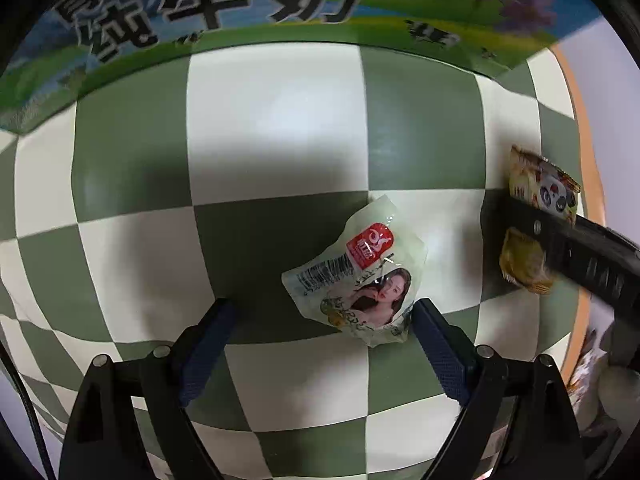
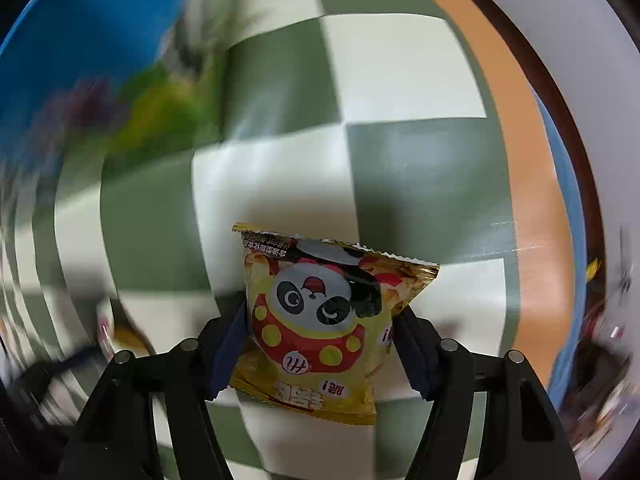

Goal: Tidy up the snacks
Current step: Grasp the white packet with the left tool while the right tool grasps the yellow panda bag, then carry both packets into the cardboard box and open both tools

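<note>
A pale green snack packet [image 1: 356, 276] with a red label lies on the green-and-white checked cloth [image 1: 276, 128]. It sits between the fingers of my left gripper [image 1: 324, 316], close to the right-hand finger, and the jaws stand wide apart without touching it. A yellow panda snack packet [image 2: 320, 312] is pinched between the pads of my right gripper [image 2: 320, 332], which presses on both of its sides. In the left wrist view the same panda packet [image 1: 548, 192] shows at the right edge, with a black finger [image 1: 560, 240] of the right gripper across it.
A large milk carton box [image 1: 280, 0] with blue and green print stands along the far side of the cloth, and shows blurred in the right wrist view as the box [image 2: 80, 60]. The orange table edge [image 2: 532, 200] runs down the right. Blurred packets [image 2: 600, 340] lie beyond it.
</note>
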`<control>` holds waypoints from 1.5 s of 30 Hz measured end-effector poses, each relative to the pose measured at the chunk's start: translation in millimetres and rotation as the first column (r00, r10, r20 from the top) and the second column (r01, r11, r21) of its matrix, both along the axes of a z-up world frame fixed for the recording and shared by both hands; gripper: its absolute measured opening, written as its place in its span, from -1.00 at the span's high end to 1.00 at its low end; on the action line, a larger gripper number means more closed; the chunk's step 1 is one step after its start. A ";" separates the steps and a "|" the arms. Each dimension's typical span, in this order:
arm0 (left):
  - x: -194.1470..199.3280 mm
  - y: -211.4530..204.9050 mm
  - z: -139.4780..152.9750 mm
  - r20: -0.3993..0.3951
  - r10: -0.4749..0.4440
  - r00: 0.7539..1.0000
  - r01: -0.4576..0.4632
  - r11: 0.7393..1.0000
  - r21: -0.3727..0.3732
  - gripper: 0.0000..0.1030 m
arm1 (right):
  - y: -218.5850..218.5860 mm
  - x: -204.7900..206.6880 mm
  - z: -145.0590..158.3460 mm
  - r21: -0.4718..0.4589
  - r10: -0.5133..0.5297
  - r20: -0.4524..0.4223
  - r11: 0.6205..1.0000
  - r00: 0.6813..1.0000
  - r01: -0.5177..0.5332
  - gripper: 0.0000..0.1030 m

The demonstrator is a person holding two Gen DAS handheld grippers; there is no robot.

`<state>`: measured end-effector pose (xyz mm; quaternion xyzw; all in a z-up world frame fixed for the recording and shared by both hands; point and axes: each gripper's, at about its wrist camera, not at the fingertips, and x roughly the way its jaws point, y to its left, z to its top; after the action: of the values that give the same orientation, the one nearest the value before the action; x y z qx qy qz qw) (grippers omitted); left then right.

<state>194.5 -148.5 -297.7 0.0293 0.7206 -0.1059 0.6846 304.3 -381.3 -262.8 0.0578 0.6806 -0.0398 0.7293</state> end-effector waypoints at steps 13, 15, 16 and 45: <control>5.6 -4.4 -2.3 -0.026 0.062 0.998 -0.063 0.996 -0.070 -0.72 | -9.9 -2.4 -3.3 0.091 -0.088 0.004 0.992 0.996 0.088 -0.49; 15.5 -5.7 1.0 0.011 0.069 0.998 -0.068 0.996 -0.049 -0.18 | -10.8 2.7 -0.5 0.078 -0.106 0.021 0.992 0.994 0.104 -0.49; 20.5 -6.9 2.8 0.018 0.064 0.998 -0.063 0.997 -0.044 -0.14 | -11.7 -7.8 -1.9 0.068 -0.107 0.027 0.992 0.994 0.105 -0.43; -36.3 59.9 -10.5 -0.012 0.085 0.996 -0.084 0.994 0.066 -0.13 | 106.3 -86.8 -5.3 0.069 0.131 -0.016 0.989 0.991 -0.130 -0.32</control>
<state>158.2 -88.6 -308.1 0.0206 0.7292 -0.0534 0.6819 217.5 -275.0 -268.1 0.0377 0.6915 0.0306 0.7207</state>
